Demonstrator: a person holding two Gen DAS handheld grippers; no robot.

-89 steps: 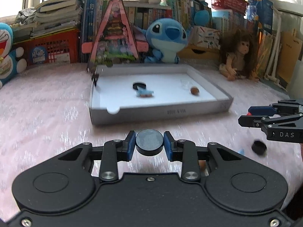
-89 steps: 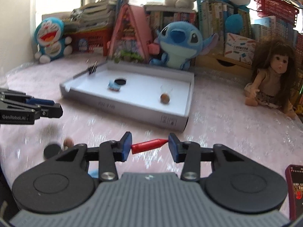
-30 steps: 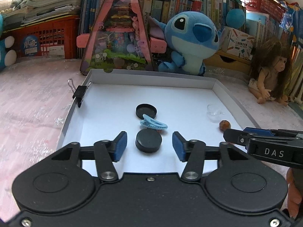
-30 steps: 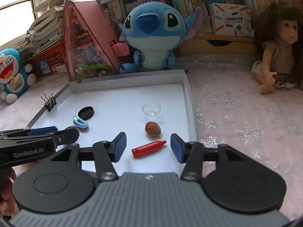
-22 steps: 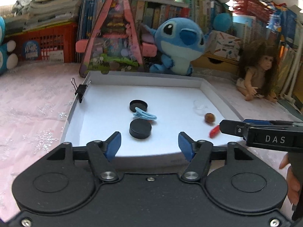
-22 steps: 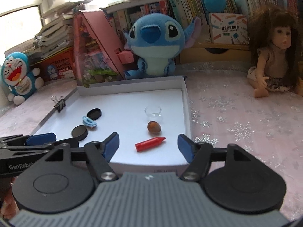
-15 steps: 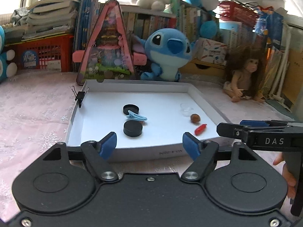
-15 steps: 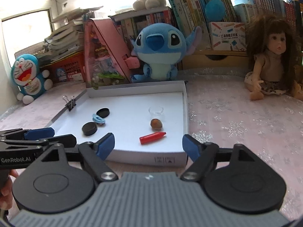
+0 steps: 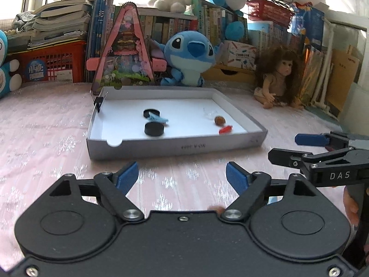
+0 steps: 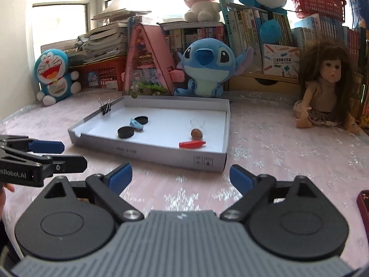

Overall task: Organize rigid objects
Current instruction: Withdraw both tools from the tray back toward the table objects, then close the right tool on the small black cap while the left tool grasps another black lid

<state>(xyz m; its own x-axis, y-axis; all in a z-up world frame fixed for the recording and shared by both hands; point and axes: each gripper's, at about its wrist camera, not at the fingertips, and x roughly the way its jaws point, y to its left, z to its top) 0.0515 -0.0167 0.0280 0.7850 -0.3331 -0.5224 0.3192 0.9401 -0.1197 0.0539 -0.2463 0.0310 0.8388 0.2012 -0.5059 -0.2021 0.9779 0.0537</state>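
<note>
A shallow white box (image 9: 175,146) (image 10: 207,159) sits on the pink cloth. Inside lie two black caps (image 9: 154,129) (image 10: 125,131), a blue clip (image 9: 158,118) (image 10: 136,124), a clear little cup (image 9: 208,113) (image 10: 197,123), a brown nut (image 9: 219,120) (image 10: 196,133) and a red crayon (image 9: 226,129) (image 10: 192,144). My left gripper (image 9: 182,179) is open and empty, in front of the box. My right gripper (image 10: 181,177) is open and empty, also in front of it. Each shows from the side in the other's view (image 10: 46,154) (image 9: 297,147).
A black binder clip (image 9: 99,100) (image 10: 105,108) is on the box's left wall. A Stitch plush (image 9: 188,57), a pink triangular toy (image 9: 124,53), a doll (image 9: 280,78) (image 10: 322,92), a Doraemon plush (image 10: 55,76) and books stand behind. A dark red object (image 10: 363,207) lies at the right edge.
Both grippers let go of the black cap and the red crayon in the box, opened wider and drew back out of it, toward me.
</note>
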